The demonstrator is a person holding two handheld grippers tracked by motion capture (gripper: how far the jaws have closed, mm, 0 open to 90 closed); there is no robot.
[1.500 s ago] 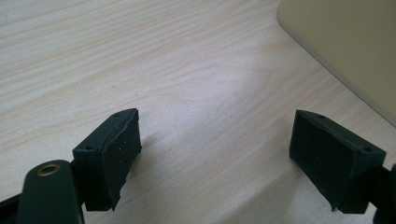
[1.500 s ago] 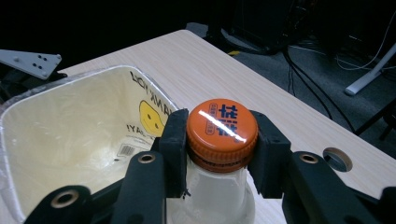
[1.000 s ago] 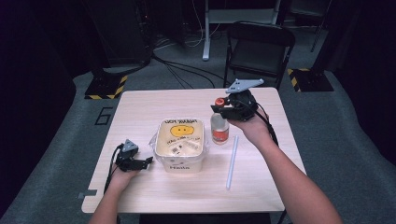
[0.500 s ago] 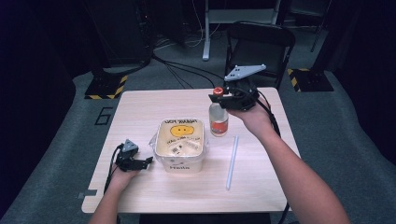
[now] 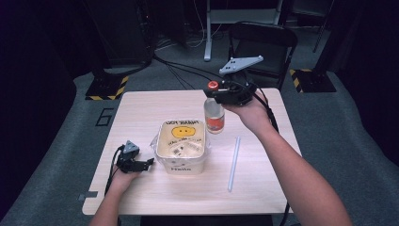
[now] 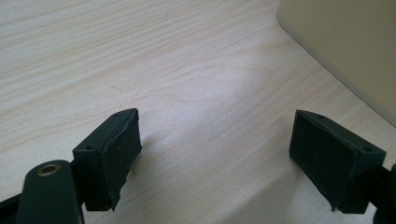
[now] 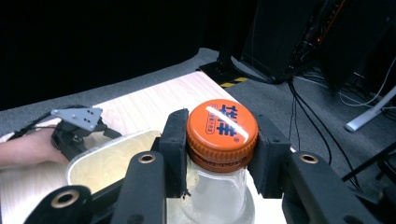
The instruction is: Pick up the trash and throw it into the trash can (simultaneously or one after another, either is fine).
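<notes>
A clear plastic bottle [image 5: 214, 116] with an orange cap [image 7: 222, 127] and a red label hangs just above the table, behind the tub's right corner. My right gripper [image 5: 214, 92] is shut on the bottle's neck under the cap, its pads [image 7: 173, 149] pressed to both sides. A cream plastic tub [image 5: 181, 167] with a smiley label sits mid-table in a clear wrapper. My left gripper [image 5: 145, 163] rests on the table at the tub's left, open, with bare wood between its pads [image 6: 119, 154]; the tub's wall [image 6: 345, 51] is at the upper right of that view.
A pale straw [image 5: 233, 162] lies on the table right of the tub. A black chair [image 5: 261, 42] stands beyond the far edge, with cables on the grey floor. The table [image 5: 141, 113] has bare wood at the far left and along the front.
My right gripper has raised the bottle off the table and carried it a little left, toward the tub. The left gripper has stayed put.
</notes>
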